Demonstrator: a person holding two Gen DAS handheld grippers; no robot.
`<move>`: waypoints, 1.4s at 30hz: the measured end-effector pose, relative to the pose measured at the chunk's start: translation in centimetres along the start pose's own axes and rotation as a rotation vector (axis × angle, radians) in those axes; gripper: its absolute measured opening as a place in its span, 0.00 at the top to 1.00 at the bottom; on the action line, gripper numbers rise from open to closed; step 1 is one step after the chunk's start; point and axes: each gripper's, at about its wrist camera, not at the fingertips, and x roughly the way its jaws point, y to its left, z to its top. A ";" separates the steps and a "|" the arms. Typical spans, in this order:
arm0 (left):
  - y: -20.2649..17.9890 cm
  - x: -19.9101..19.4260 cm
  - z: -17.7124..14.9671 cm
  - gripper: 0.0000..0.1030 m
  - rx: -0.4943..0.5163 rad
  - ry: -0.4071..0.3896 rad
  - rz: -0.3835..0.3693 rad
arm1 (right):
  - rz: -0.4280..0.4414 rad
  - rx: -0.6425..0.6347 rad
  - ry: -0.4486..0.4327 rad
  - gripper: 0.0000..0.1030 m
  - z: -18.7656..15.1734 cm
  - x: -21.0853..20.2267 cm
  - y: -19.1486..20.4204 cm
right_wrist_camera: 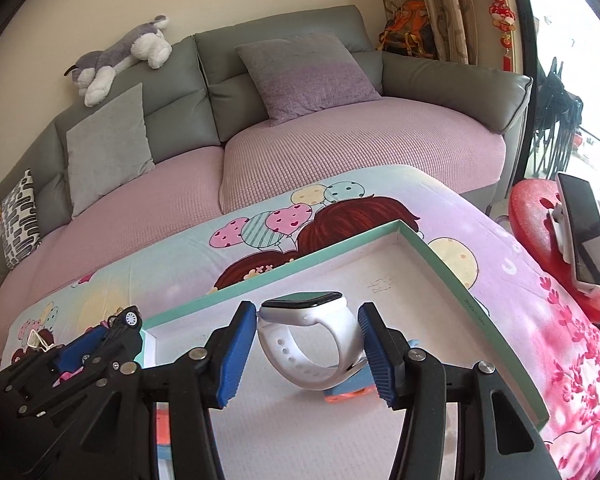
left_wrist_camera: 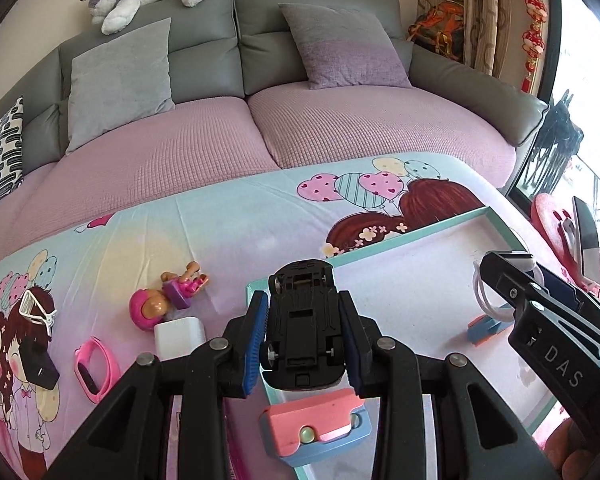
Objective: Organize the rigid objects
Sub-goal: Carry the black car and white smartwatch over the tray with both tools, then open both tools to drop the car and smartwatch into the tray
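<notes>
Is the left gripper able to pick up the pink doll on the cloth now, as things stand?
Probably not yet. The left gripper is already shut on the black toy car, held over the tray. The pink doll lies uncovered on the cloth to its left, so the path looks free once the car is released.

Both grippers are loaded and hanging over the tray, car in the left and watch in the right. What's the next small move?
Probably lower the left gripper and let go. Its fingers clamp the toy car underside-up over the tray's near corner, just above the pink and blue block. The white watch can follow beside it on the bare tray floor.
</notes>
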 end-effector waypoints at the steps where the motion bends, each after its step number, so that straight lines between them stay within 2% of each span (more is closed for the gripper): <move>1: -0.1 0.1 -0.1 0.65 0.002 0.003 -0.002 | 0.001 -0.003 0.000 0.45 0.0 0.0 0.1; 12: -0.6 1.4 -0.5 0.65 0.001 0.032 -0.018 | 0.009 -0.054 0.030 0.45 -0.5 0.7 1.3; 17: -0.1 1.2 -0.5 0.55 -0.016 0.037 -0.013 | 0.003 -0.056 0.044 0.45 -0.7 1.0 1.4; 20: 0.3 1.0 -0.5 0.54 -0.026 0.038 -0.008 | 0.004 -0.059 0.041 0.44 -0.6 1.0 1.5; 22: 0.6 0.8 -0.4 0.52 -0.035 0.037 0.000 | 0.004 -0.063 0.036 0.37 -0.6 0.9 1.6; 23: 0.8 0.7 -0.4 0.49 -0.041 0.036 0.006 | 0.003 -0.065 0.035 0.31 -0.6 0.9 1.6; 27: 2.1 0.2 -0.3 0.40 -0.080 0.025 0.036 | 0.011 -0.075 0.030 0.26 -0.6 0.8 1.8; 29: 2.9 -0.1 -0.3 0.31 -0.099 0.020 0.064 | 0.011 -0.082 0.026 0.22 -0.6 0.8 2.0; 33: 4.3 -0.1 -0.4 0.29 -0.132 0.018 0.109 | 0.007 -0.097 0.026 0.15 -0.7 0.8 2.3; 35: 5.1 0.1 -0.6 0.13 -0.157 0.028 0.128 | 0.006 -0.104 0.026 0.01 -0.7 0.9 2.4; 37: 5.9 0.1 -0.7 0.10 -0.184 0.032 0.145 | 0.004 -0.109 0.020 0.00 -0.7 0.8 2.5; 42: 8.0 0.3 -1.3 0.10 -0.247 0.048 0.184 | -0.007 -0.115 0.023 0.00 -0.8 0.9 2.6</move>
